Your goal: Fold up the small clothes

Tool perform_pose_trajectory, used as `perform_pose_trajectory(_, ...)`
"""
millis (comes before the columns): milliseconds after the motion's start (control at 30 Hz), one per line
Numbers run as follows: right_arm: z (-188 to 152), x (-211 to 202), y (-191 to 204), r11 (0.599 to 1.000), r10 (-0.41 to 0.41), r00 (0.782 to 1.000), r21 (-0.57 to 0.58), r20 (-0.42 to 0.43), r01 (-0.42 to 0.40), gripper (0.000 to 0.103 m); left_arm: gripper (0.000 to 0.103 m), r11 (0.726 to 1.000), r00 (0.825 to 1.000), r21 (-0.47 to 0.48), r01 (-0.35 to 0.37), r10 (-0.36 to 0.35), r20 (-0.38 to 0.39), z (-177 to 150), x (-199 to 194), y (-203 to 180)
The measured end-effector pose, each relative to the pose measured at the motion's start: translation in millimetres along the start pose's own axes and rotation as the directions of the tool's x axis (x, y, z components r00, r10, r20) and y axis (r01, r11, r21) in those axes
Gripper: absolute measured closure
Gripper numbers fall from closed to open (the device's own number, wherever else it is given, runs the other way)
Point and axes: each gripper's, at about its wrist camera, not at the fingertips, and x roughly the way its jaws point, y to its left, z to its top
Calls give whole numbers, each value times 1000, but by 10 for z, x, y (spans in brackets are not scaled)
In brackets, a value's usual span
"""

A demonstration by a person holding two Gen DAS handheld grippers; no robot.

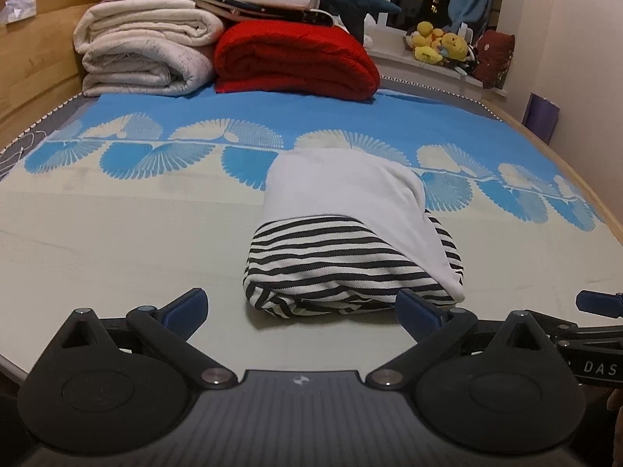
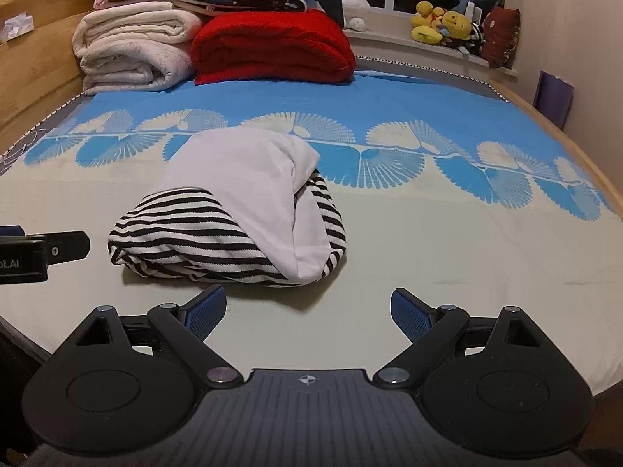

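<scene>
Folded striped garment (image 1: 342, 257) on bed (image 1: 117, 241), white panel across top.

Black-and-white stripes bunched into thick bundle, white layer draped diagonally over right side. Left tongs (image 1: 301, 311) and right tongs (image 2: 307, 311) spread wide, empty, just short of bundle's near edge.

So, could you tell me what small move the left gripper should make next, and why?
Probably ease the left gripper forward to close on the near edge of the garment. Its jaws are open and empty, straddling that striped fold, which still bulges unevenly under the white panel. The right gripper is also open, facing bare sheet.
</scene>
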Motion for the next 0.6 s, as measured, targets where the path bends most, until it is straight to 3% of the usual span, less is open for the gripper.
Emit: perform_pose_trajectory(600, 5, -12, 31, 1000, 4, 1000, -2, 5, -4, 11, 1, 1000, 1000, -8, 14, -14, -18, -19, 45, -12)
